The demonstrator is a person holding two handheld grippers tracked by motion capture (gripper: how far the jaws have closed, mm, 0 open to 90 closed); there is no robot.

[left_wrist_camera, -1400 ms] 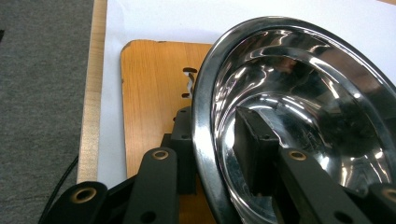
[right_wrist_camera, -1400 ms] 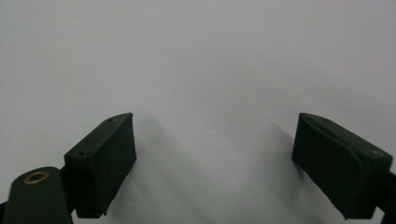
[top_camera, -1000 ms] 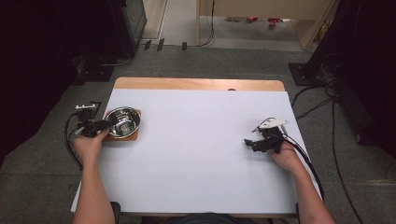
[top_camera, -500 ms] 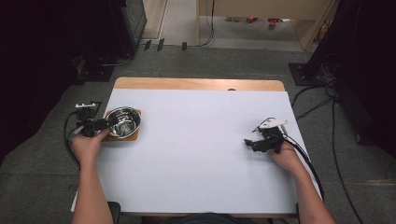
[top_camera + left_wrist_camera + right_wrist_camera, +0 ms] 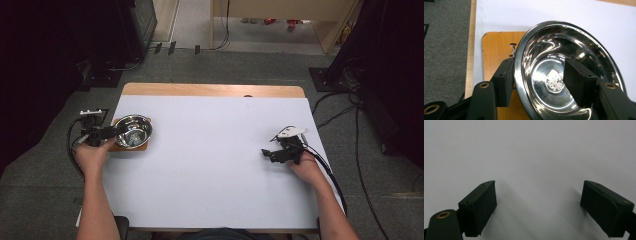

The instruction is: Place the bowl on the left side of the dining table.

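The left tongs have just been closing a little but stay loose, one jaw inside and one outside the rim of the shiny bowl on the wooden board at the counter's left edge, while the right tongs rest wide open with nothing in them.

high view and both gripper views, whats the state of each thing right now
steel bowl: upright, empty, sitting on the wooden board, its rim between the left claw's jaws
wooden board: flat on the table's left edge, under the bowl
left claw: one jaw outside the rim, one inside; jaws have just been closing a little, grip not clear
right claw: open, nothing between its jaws, over the white table
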